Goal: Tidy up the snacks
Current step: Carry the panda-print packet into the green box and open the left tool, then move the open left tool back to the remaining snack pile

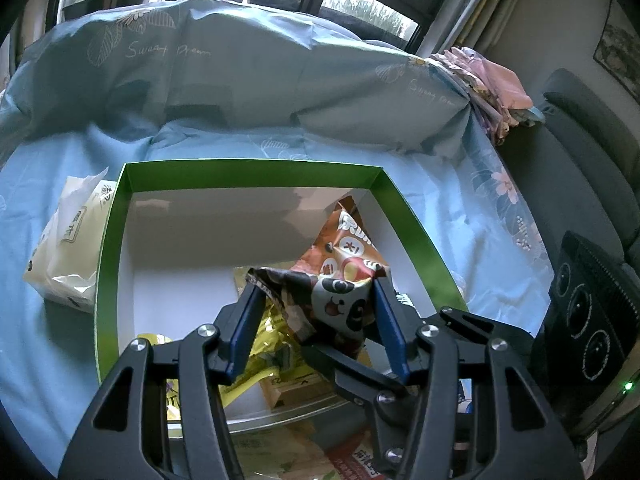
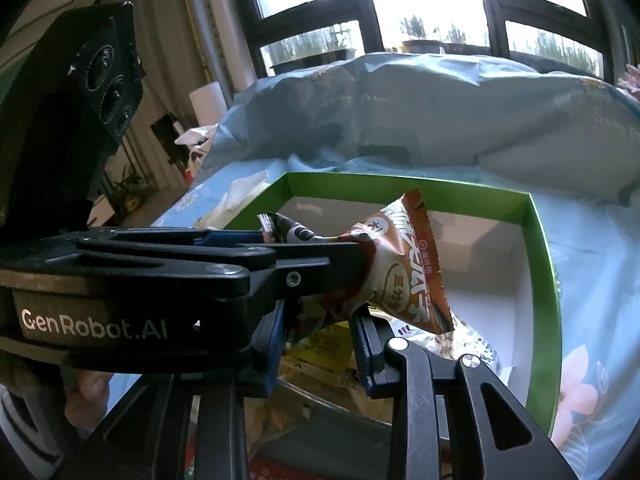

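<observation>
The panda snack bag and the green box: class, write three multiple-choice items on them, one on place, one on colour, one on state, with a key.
1. Where is the panda snack bag?
A. above the open box
B. on the tissue pack
C. on the grey sofa

2. What colour are the box walls outside?
A. red
B. green
C. black

3. How is the bag held?
A. lying loose
B. by one claw
C. by both claws

Key: A, it hangs over the box's white inside; B, the rim and walls are green; C, the left claw grips its sides while the right claw pinches its lower end.
</observation>
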Motion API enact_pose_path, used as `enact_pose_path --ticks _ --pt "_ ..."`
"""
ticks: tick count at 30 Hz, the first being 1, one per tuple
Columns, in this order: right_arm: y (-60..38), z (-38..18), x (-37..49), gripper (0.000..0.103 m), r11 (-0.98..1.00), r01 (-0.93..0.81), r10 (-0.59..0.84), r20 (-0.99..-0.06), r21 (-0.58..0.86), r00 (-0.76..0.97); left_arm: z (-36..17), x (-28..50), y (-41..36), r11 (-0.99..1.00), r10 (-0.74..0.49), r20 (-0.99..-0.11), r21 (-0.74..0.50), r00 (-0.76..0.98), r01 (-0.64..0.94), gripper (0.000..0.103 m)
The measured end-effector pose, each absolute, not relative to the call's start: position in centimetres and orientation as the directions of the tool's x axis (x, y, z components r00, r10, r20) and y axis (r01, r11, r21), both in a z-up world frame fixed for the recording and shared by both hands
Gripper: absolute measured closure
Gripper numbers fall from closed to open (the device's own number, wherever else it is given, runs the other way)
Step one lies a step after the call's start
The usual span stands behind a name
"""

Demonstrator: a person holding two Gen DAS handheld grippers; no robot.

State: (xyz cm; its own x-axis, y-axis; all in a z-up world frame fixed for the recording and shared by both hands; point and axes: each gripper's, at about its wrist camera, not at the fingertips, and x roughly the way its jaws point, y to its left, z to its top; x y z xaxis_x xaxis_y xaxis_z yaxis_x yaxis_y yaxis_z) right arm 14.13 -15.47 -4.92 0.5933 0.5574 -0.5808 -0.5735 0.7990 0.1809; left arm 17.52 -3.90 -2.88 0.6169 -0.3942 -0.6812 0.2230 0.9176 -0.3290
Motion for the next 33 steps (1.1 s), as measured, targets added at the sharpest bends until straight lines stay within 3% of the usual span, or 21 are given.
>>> enact_pose_path --ticks 12,19,22,27,33 --pt "-15.7 -4.8 14.0 0.071 0.823 -0.542 0.526 -0.583 0.167 0.619 -3.7 17.9 -3.1 0.937 -0.341 -0.701 -0.311 0.626 0.161 0.043" --pt "-16.6 -4.1 13.7 0.056 0.854 -0.498 0.489 -0.563 0.152 0.666 -2.9 16.9 -1.5 0.943 -0.307 -0.688 -0.314 0.657 0.112 0.033" --pt "-17.7 -3.4 13.5 0.045 0.861 -0.470 0.492 -0.542 0.192 0.681 -2.3 15.4 -0.3 0.943 -0.288 -0.677 -0.323 0.677 0.079 0.022" --pt "-19.3 -2.5 13.3 0.041 0.857 -0.456 0.509 -0.521 0.239 0.685 -1.9 11.0 2.0 0.940 -0.252 -0.679 -0.340 0.689 0.009 0.012" --pt "-20.3 -2.1 12.6 0.039 0.828 -0.470 0.560 -0.496 0.307 0.663 -1.3 5.5 3.8 0.961 -0.136 -0.758 -0.258 0.638 -0.101 0.012"
